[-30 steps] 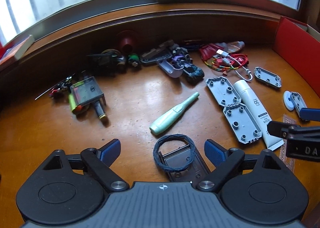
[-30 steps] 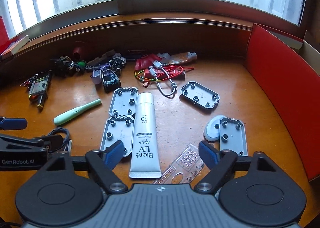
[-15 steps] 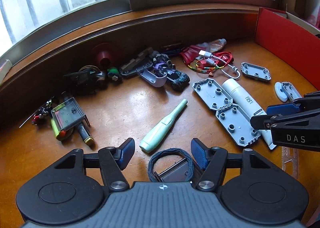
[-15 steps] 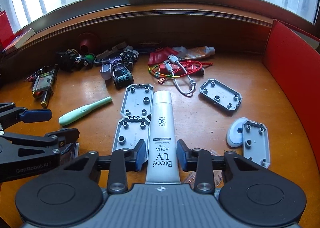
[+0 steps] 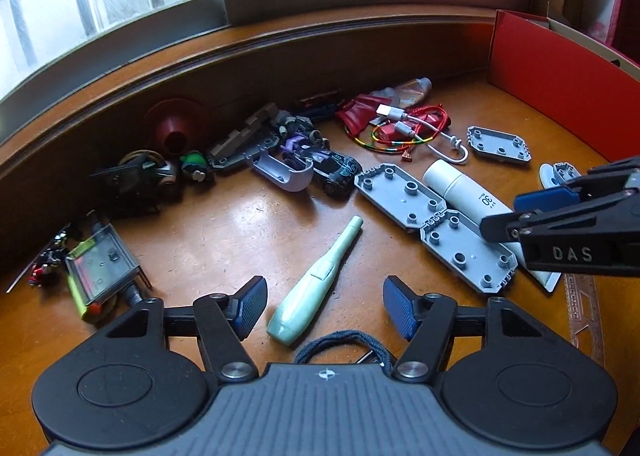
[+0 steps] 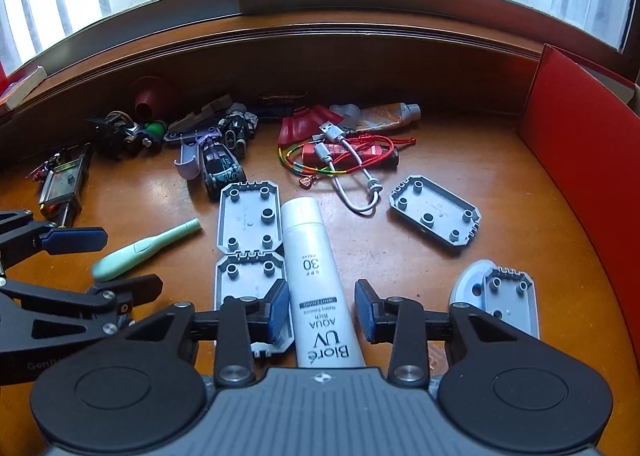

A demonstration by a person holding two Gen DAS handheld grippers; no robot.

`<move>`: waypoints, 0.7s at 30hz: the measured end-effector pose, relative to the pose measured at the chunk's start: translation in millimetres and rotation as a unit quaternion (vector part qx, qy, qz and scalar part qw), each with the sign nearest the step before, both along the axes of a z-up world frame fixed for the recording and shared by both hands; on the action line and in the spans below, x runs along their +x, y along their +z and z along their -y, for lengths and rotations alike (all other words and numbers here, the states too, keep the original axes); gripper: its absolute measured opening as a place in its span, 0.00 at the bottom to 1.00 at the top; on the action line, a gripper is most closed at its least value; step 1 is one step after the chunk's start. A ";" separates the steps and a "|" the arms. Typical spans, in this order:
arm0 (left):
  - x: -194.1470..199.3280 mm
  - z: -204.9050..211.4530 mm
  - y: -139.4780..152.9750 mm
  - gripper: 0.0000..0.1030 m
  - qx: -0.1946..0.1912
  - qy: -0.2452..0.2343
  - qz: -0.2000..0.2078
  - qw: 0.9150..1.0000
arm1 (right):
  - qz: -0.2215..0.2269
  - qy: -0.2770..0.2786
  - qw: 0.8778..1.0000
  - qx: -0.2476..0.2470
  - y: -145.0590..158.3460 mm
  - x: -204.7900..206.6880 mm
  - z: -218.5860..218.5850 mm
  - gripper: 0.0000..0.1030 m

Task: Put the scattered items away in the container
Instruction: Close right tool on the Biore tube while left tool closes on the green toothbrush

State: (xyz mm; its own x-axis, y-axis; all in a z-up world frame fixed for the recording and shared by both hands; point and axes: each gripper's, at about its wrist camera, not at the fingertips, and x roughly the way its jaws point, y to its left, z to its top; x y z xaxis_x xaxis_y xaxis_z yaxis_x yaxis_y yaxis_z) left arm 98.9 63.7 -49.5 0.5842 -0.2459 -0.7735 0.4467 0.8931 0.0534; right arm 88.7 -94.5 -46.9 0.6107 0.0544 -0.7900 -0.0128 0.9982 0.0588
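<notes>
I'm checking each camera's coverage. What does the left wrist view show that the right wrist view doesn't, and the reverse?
Left wrist only: the dark cord loop beside the left gripper.
Right wrist only: the sunscreen tube's printed lower half, between the right gripper's open pads, which have just closed in.
Both: the green pen-shaped tool, grey plates and red box.

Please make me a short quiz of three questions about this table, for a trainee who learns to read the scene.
1. True or false: the white sunscreen tube lies directly beside the two joined grey plates.
2. The box wall at the right is: A red, B blue, C green.
3. What lies under the single grey plate at the near right?

Key: 1 true; 2 A; 3 a white disc.
</notes>
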 end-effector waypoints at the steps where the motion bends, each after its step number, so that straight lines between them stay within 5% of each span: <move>1: 1.3 0.2 -1.2 0.63 -0.002 -0.004 -0.004 1.000 | 0.001 0.000 1.000 0.001 -0.7 2.0 0.1 0.37; 16: 14.3 3.3 -10.2 0.79 -0.016 -0.032 -0.009 0.999 | 0.004 -0.013 1.000 0.005 -9.0 16.4 6.8 0.44; 19: 17.0 3.1 -13.0 0.99 -0.014 -0.023 -0.019 0.999 | 0.003 -0.019 1.000 0.004 -9.2 15.2 5.4 0.45; 21: 17.0 2.8 -14.5 1.00 -0.014 -0.019 -0.022 0.999 | 0.005 -0.023 1.000 0.004 -9.4 12.5 3.8 0.46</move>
